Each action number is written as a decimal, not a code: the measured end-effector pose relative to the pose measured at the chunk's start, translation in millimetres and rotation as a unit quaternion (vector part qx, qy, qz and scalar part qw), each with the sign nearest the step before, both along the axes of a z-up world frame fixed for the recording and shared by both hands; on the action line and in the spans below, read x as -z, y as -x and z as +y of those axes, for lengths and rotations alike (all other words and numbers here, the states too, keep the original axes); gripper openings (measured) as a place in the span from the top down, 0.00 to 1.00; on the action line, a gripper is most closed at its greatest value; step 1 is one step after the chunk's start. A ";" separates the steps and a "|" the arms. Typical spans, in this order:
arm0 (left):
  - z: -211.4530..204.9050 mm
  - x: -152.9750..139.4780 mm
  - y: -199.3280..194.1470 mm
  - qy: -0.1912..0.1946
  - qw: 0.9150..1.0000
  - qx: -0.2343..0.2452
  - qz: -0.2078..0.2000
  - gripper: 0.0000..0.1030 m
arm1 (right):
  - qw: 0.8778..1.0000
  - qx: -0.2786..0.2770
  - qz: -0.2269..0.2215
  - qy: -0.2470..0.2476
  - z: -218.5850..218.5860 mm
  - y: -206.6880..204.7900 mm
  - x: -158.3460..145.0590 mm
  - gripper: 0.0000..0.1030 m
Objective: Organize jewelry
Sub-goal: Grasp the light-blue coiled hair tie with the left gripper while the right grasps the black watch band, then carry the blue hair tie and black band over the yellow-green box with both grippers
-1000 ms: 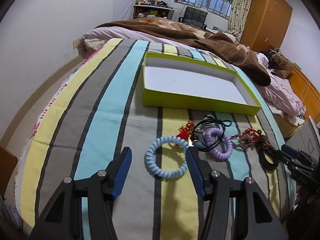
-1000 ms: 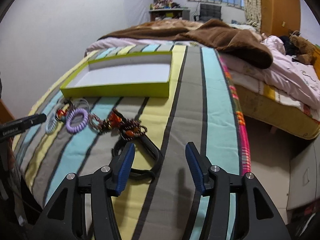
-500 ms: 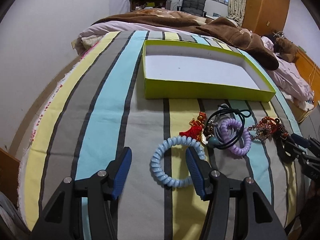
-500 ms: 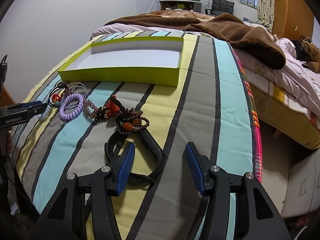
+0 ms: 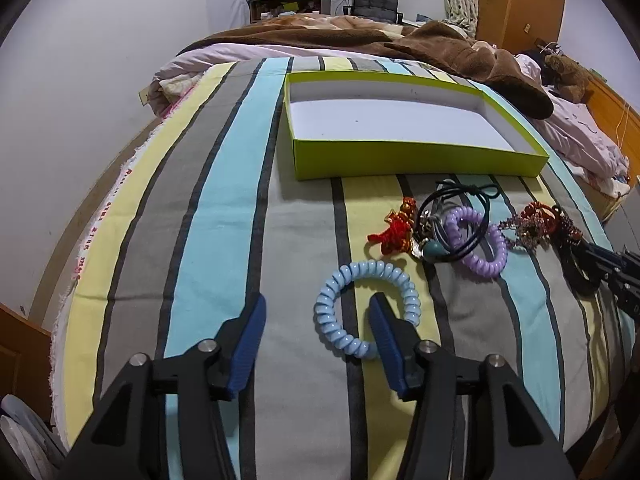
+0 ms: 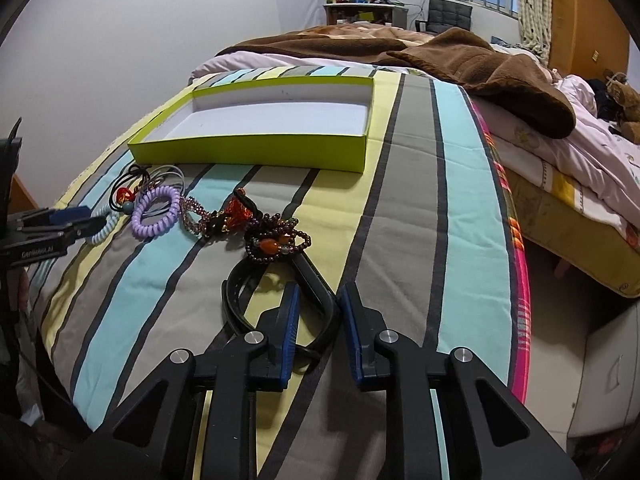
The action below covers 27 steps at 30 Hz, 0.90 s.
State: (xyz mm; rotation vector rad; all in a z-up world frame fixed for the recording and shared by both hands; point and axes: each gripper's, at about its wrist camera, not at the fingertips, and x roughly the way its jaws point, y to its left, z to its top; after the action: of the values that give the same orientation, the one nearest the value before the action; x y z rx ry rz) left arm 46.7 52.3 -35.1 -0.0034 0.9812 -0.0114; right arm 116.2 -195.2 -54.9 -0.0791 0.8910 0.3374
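A lime-green shallow box (image 5: 416,156) with a white inside lies empty on the striped bedspread; it also shows in the right wrist view (image 6: 256,148). In front of it lie a light blue coil band (image 5: 366,308), a purple coil band (image 5: 478,242), a red charm (image 5: 394,232), black cords (image 5: 460,196) and beaded bracelets (image 6: 276,240). My left gripper (image 5: 318,326) is open, its right finger inside the blue coil's loop. My right gripper (image 6: 318,314) has narrowed around the rim of a black band (image 6: 316,280); the jaws still stand a little apart.
A brown blanket (image 5: 440,48) and pink bedding (image 6: 580,148) lie behind and right of the box. The bed's edge drops to the floor at the right (image 6: 560,300). A wall runs along the left.
My right gripper moved forward over the black band and its jaws closed much narrower. My left gripper shifted so its right finger sits inside the blue coil.
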 end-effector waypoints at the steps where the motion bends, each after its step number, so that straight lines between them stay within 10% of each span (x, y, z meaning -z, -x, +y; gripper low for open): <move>1: 0.1 -0.4 0.6 -0.001 1.000 0.001 -0.001 0.56 | 1.000 0.003 -0.001 -0.002 -0.9 1.4 -0.1 0.79; 9: -3.0 -2.7 3.8 -0.012 1.000 0.011 -0.007 0.89 | 1.000 0.024 -0.003 -0.019 -11.4 11.5 -3.6 0.83; 27: 2.3 -16.9 24.8 0.043 0.998 0.018 -0.033 0.91 | 0.995 0.008 0.000 -0.099 -10.4 38.3 -11.4 0.84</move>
State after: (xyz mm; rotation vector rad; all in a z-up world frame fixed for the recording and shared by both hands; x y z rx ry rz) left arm 21.9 54.6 -18.2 -0.0638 0.9147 -0.0859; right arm 77.9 -205.5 -43.4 0.1112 0.8537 0.4099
